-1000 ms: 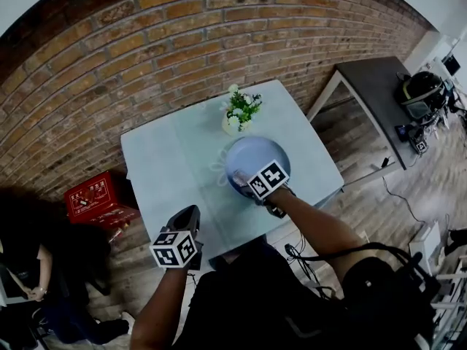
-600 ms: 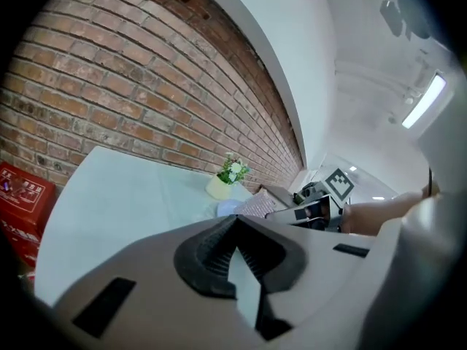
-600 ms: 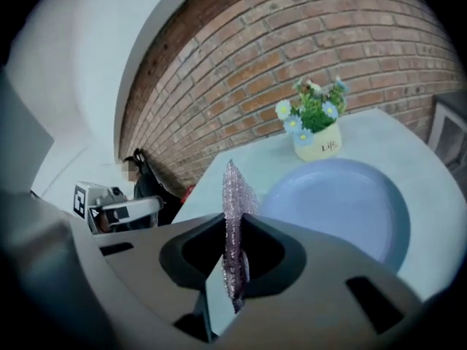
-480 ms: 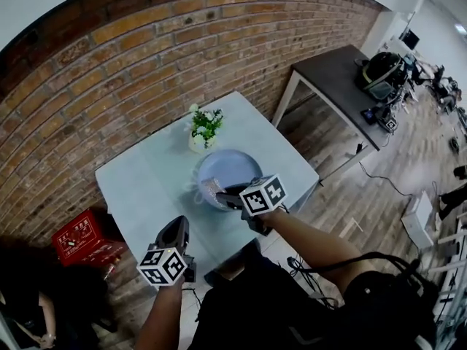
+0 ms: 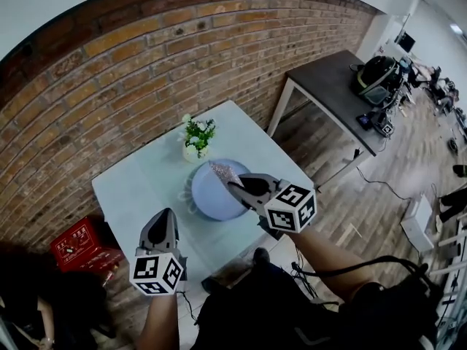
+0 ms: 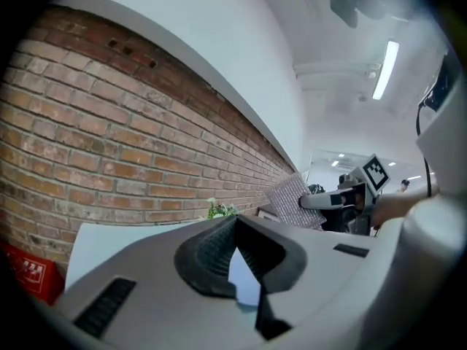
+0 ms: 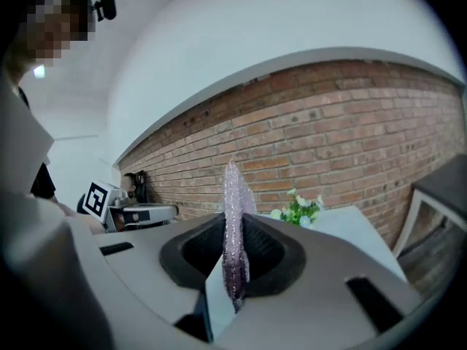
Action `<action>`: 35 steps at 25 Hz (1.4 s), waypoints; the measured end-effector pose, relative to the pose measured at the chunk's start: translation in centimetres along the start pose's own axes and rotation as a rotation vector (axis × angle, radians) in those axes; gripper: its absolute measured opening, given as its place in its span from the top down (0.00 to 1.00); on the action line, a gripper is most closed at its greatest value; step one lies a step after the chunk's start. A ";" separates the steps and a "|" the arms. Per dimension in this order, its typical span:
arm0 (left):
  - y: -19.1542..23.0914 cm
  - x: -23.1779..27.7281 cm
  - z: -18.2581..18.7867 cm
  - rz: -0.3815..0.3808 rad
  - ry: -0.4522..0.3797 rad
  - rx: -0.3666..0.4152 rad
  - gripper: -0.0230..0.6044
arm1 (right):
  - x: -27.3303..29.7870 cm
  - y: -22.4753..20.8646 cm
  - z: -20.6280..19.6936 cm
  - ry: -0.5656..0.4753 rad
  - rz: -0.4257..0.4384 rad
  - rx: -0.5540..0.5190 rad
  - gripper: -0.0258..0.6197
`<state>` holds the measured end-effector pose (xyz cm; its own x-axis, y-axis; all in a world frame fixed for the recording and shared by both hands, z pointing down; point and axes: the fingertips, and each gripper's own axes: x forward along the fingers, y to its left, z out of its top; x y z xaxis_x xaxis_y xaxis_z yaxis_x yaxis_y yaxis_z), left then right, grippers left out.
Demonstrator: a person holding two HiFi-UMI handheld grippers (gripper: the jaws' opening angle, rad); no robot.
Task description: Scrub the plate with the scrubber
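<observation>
On tbl [image 5: 131, 192]: 1 plate [image 5: 211, 192], 1 plant [image 5: 196, 137]

A blue plate [image 5: 208, 195] lies on a pale table [image 5: 131, 188] near a small pot of flowers [image 5: 195, 141]. The right gripper [image 5: 235, 186] hangs above the plate, pinching a glittery scrubber [image 5: 221, 170]. The left gripper [image 5: 163, 214] hovers over the table's near edge.

No text can be read. The red crate [image 5: 79, 245] at the left bears white print, too small to decipher.
</observation>
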<state>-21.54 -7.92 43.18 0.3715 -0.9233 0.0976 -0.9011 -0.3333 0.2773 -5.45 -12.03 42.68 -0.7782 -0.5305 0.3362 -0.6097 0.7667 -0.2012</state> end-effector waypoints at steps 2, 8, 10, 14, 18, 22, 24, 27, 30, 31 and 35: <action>-0.6 -0.1 1.2 0.016 -0.019 0.027 0.95 | -1.3 -0.6 1.4 -0.030 -0.028 -0.069 0.85; -1.7 -1.0 4.3 0.124 -0.086 0.067 0.95 | -4.2 -1.2 4.4 -0.110 -0.043 -0.163 0.85; -2.5 -1.0 5.2 0.143 -0.099 0.082 0.95 | -4.8 -1.4 5.1 -0.127 -0.044 -0.210 0.85; -4.4 -1.1 7.0 0.169 -0.137 0.101 0.95 | -5.9 -2.5 6.3 -0.161 -0.099 -0.314 0.85; -5.3 -0.8 7.4 0.198 -0.134 0.124 0.95 | -6.8 -3.3 6.6 -0.166 -0.099 -0.312 0.86; -5.8 -0.4 7.9 0.234 -0.130 0.122 0.95 | -7.4 -4.8 6.3 -0.171 -0.096 -0.272 0.86; -6.1 -0.2 8.0 0.239 -0.138 0.135 0.95 | -7.6 -5.4 6.3 -0.177 -0.101 -0.265 0.86; -6.6 0.3 7.8 0.235 -0.135 0.144 0.95 | -7.9 -5.6 6.5 -0.184 -0.102 -0.271 0.86; -6.9 0.7 7.9 0.236 -0.135 0.137 0.95 | -8.0 -5.9 6.8 -0.185 -0.098 -0.281 0.86; -7.0 0.8 7.9 0.236 -0.136 0.135 0.95 | -8.1 -6.0 7.0 -0.184 -0.096 -0.282 0.86; -7.1 1.2 8.0 0.240 -0.137 0.135 0.95 | -8.1 -6.3 6.9 -0.182 -0.091 -0.285 0.86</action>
<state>-16.49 -8.19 33.69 0.1192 -0.9928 0.0126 -0.9844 -0.1165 0.1316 3.66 -15.11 34.86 -0.7524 -0.6373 0.1662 -0.6310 0.7699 0.0958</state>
